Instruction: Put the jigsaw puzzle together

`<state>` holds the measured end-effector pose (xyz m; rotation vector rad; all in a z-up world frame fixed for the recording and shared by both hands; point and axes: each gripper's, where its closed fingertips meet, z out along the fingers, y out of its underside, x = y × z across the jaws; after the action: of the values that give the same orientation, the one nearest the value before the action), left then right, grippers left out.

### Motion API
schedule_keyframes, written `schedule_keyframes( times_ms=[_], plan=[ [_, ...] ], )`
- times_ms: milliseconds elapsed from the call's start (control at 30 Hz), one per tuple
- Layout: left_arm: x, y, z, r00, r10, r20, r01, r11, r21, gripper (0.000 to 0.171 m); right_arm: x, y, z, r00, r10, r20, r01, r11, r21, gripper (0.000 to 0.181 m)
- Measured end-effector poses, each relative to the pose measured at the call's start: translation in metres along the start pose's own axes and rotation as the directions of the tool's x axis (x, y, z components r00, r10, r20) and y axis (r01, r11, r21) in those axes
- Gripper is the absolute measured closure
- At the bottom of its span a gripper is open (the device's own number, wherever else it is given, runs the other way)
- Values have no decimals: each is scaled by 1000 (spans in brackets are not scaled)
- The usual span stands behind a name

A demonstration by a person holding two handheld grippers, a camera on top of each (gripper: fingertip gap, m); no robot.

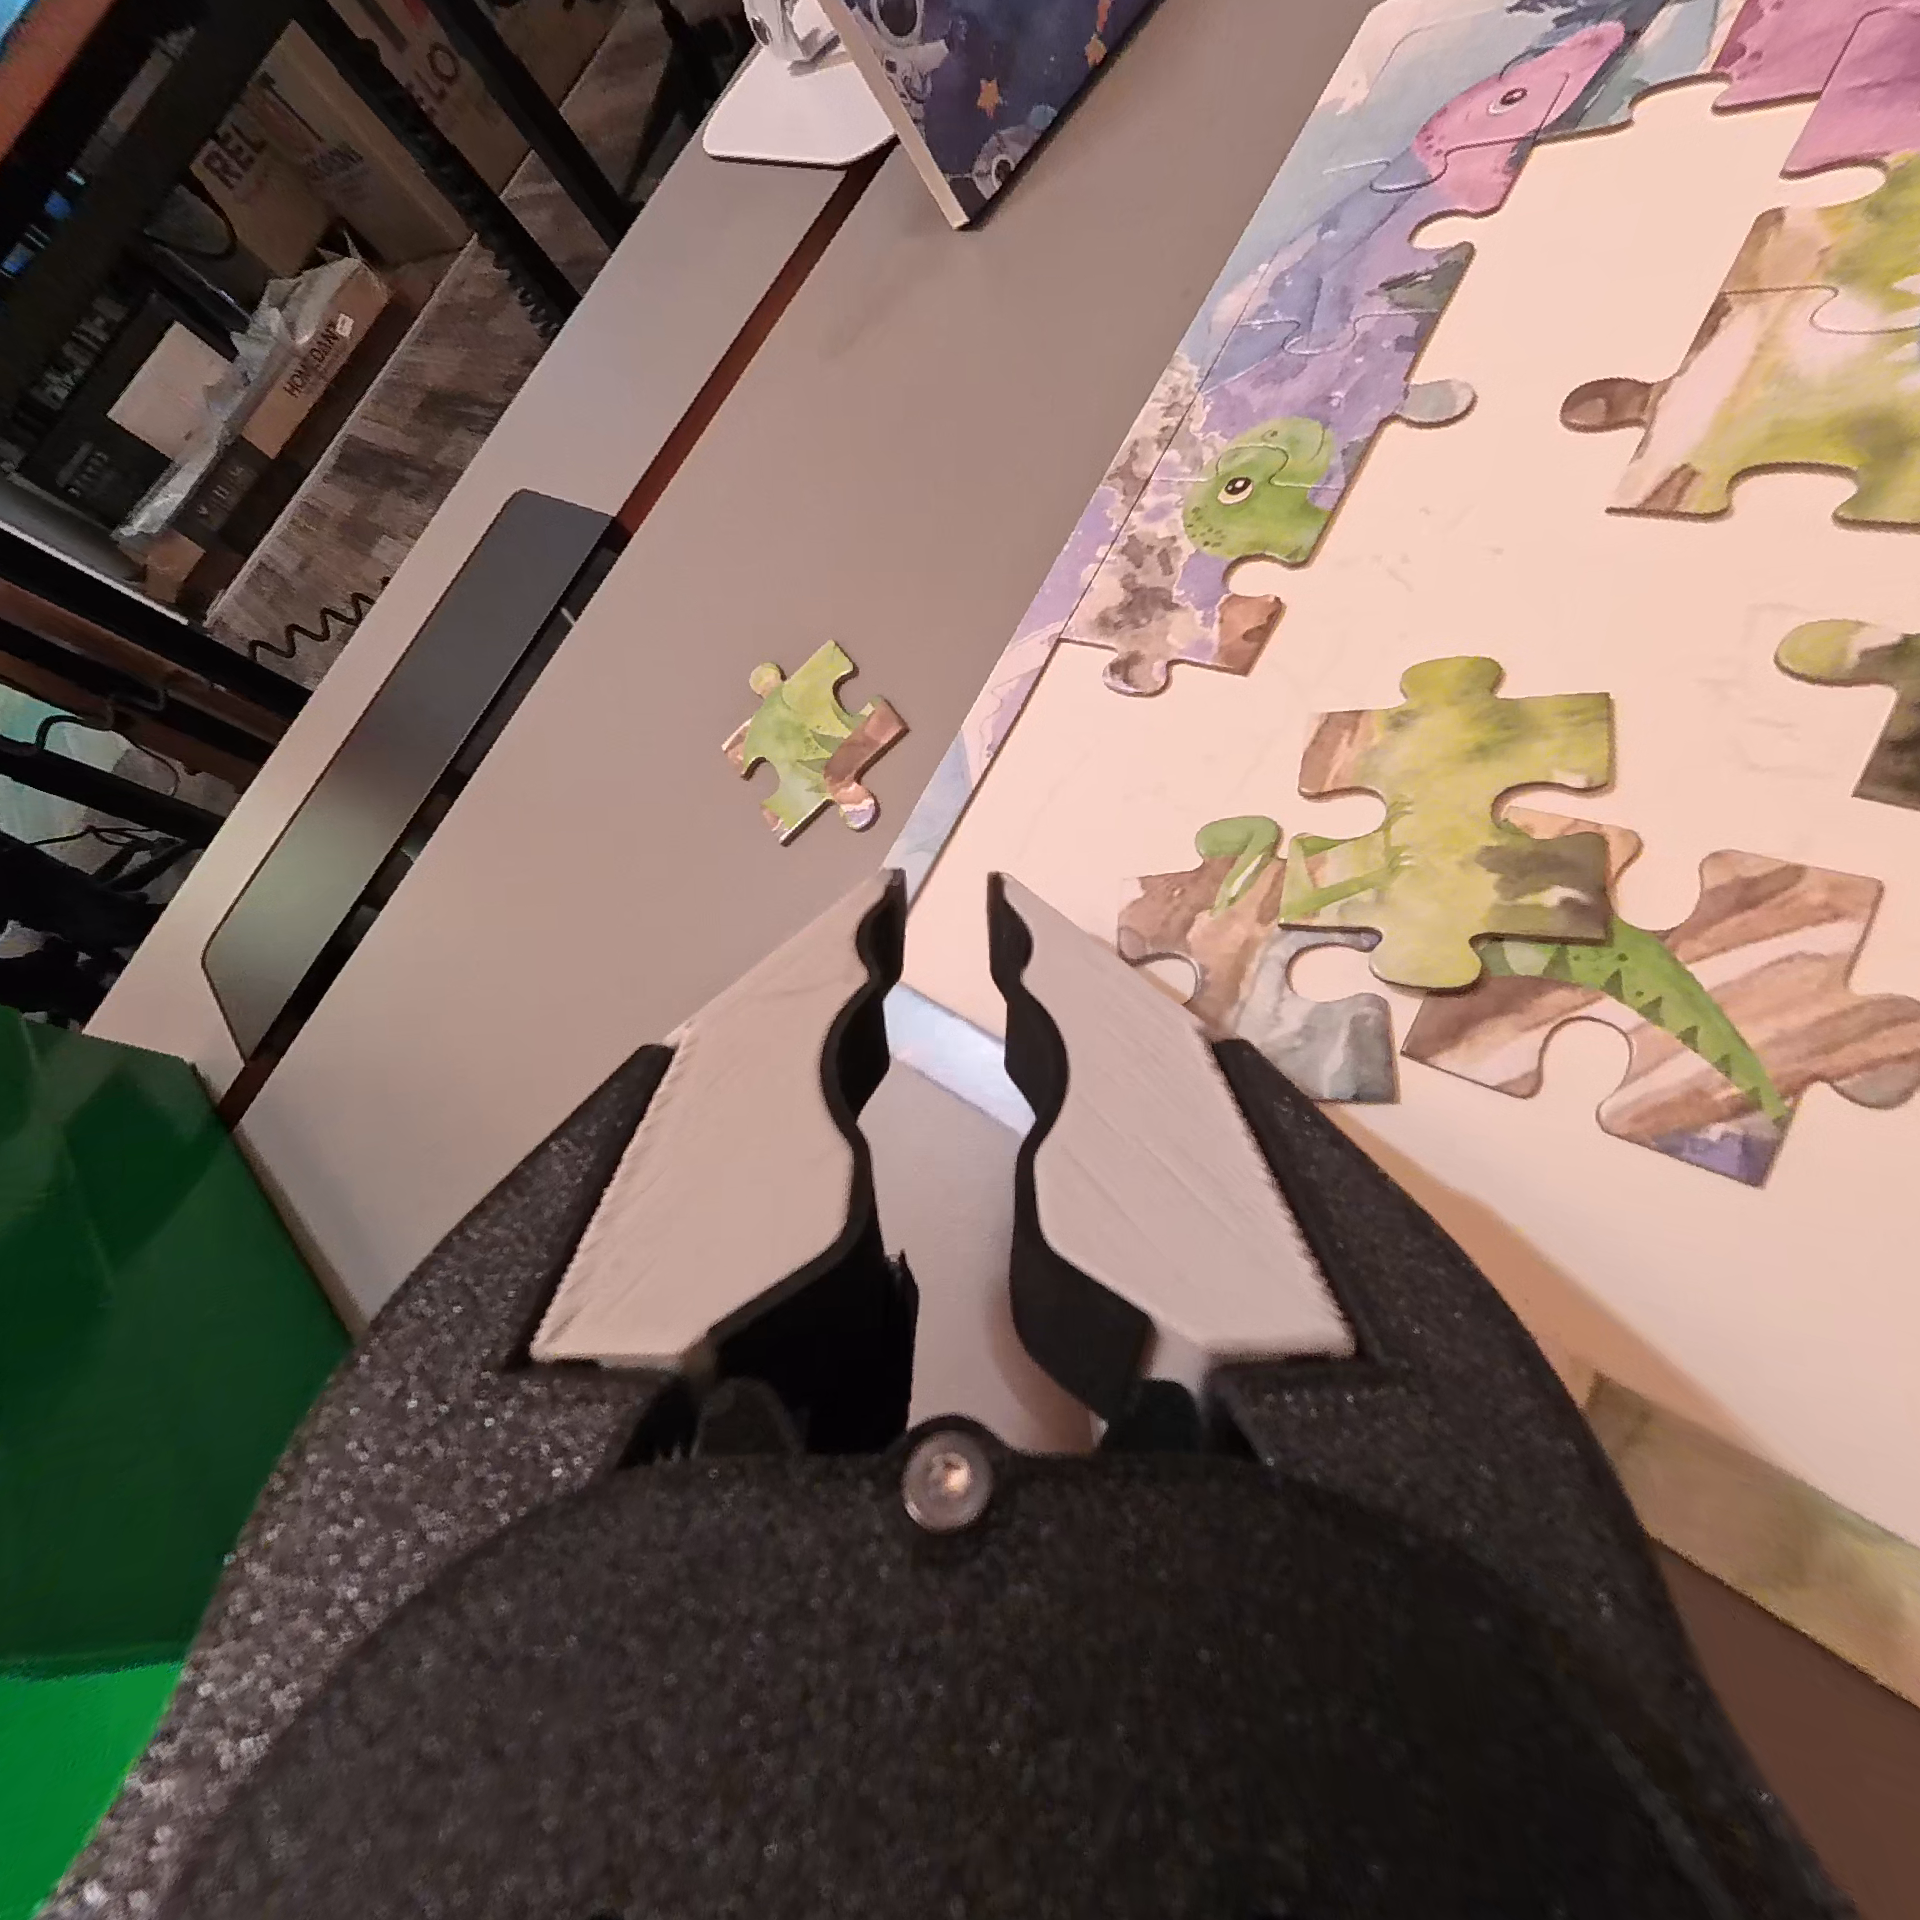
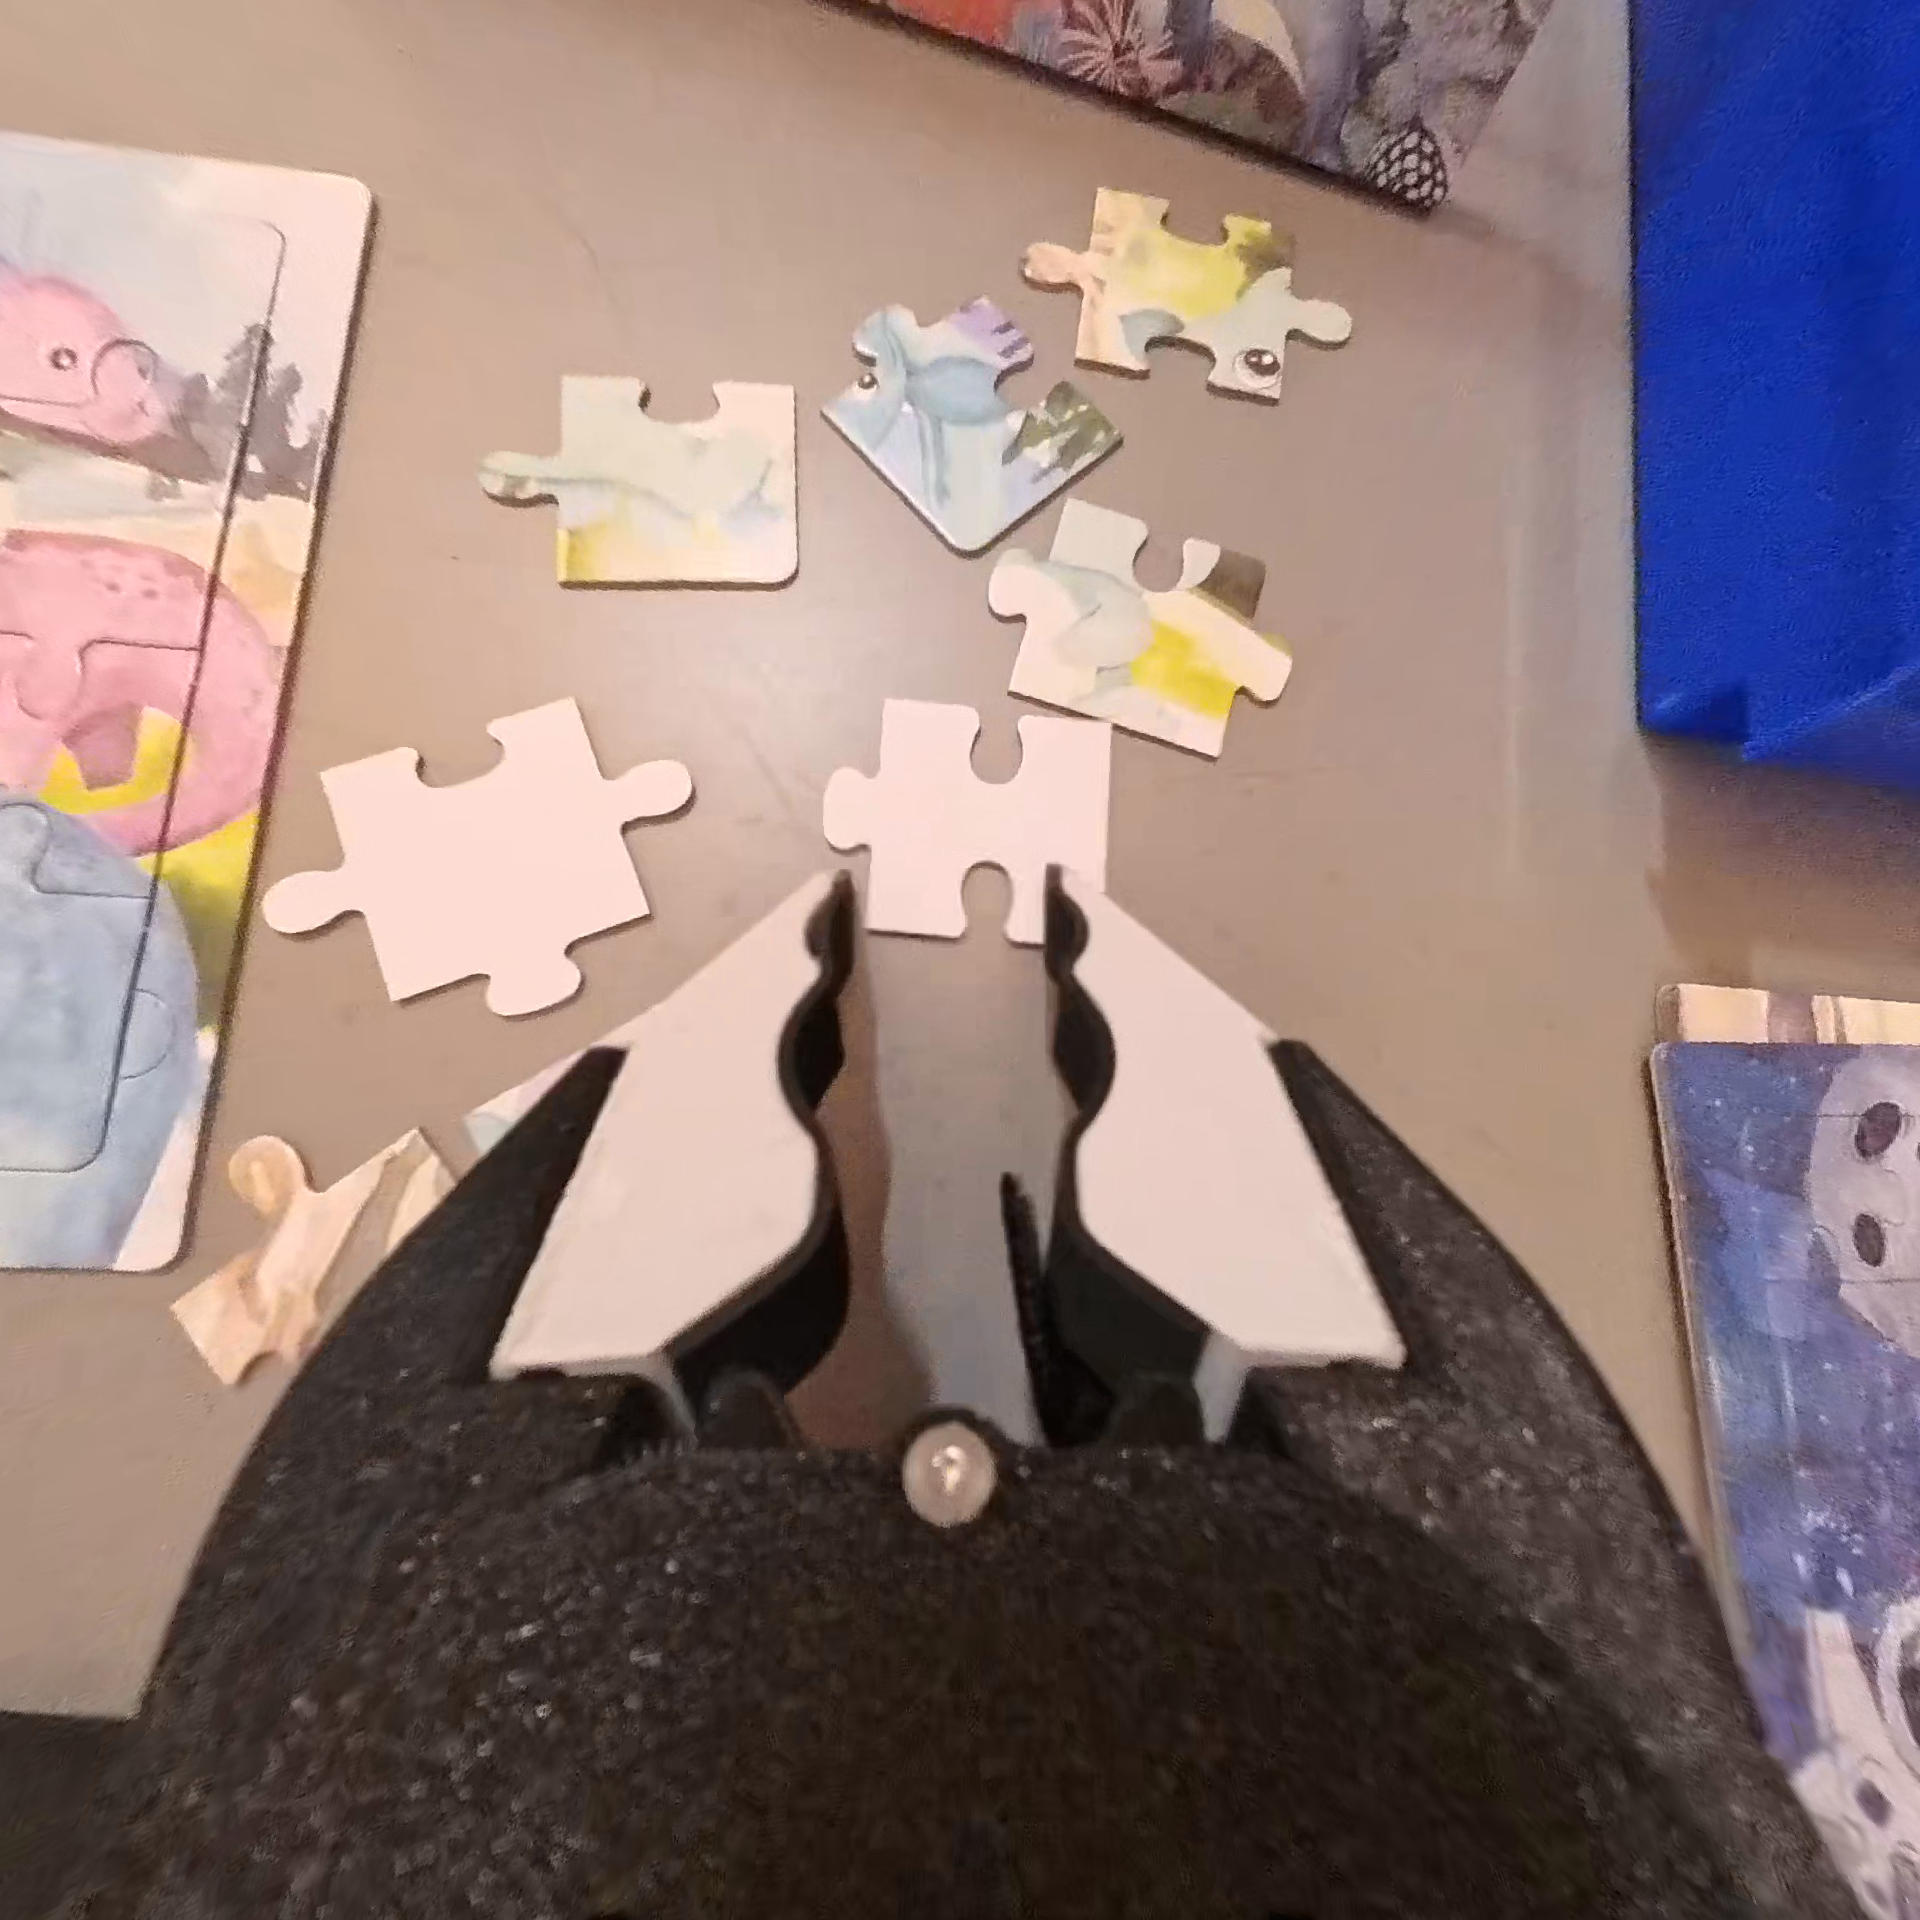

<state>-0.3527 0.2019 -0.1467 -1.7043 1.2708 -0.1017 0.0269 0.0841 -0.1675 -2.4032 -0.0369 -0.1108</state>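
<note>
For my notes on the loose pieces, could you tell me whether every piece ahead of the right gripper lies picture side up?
No: two pieces nearest the right gripper show only blank white backs.

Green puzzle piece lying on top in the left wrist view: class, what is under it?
The green puzzle piece overlaps two joined pieces: a frog piece and a lizard-tail piece. Their covered picture parts cannot be seen.

Loose pieces (image 2: 1039, 457) lie on the table (image 2: 727, 135), right of the puzzle tray (image 2: 322, 343). Two blank pieces (image 2: 468, 862) lie nearest the right gripper (image 2: 948, 894). Another tray (image 1: 1558, 665) holds joined pieces (image 1: 1288, 416) and loose ones.
</note>
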Motion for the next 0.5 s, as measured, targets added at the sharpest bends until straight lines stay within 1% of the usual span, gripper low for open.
schedule_keyframes(
  times_ms=[67, 133, 167, 200, 267, 300, 333, 400, 433, 500],
  plan=[
    [1, 1, 1, 1000, 4, 0, -4, 1000, -4, 156, -1, 1, 0, 997, 55, 44, -55, 998, 0, 152],
    [0, 0, 0, 1000, 5, 1, -5, 1000, -1, 156, 0, 0, -1, 991, 102, 81, -103, 995, 4, 154],
    [0, -1, -1, 1000, 3, 2, -3, 1000, 2, 156, 1, -1, -2, 988, 118, 95, -119, 993, 8, 164],
    [0, -2, -1, 1000, 1, 3, -1, 1000, 6, 156, 1, -2, -4, 986, 124, 114, -126, 992, 19, 156],
    [-1, -2, -2, 1000, -1, 1, 1, 1000, 8, 156, 4, -12, -15, 983, 124, 138, -138, 986, 94, 138],
    [0, -2, -2, 1000, -2, -1, 2, 1000, 9, 156, 9, -15, -19, 983, 129, 127, -145, 982, 119, 130],
    [0, -2, -1, 1000, -2, -3, 2, 1000, 9, 156, 13, -15, -18, 984, 136, 119, -150, 981, 119, 120],
    [1, -1, 0, 1000, -4, -9, 4, 1000, 4, 156, 6, -8, -10, 973, 166, 161, -176, 983, 52, 99],
    [1, -1, 0, 1000, -5, -10, 5, 1000, 3, 156, 2, -5, -7, 972, 172, 158, -178, 984, 26, 95],
    [2, 0, 1, 1000, -3, -12, 3, 1000, -1, 156, -2, -6, -6, 983, 160, 89, -163, 986, 24, 96]
  ],
)
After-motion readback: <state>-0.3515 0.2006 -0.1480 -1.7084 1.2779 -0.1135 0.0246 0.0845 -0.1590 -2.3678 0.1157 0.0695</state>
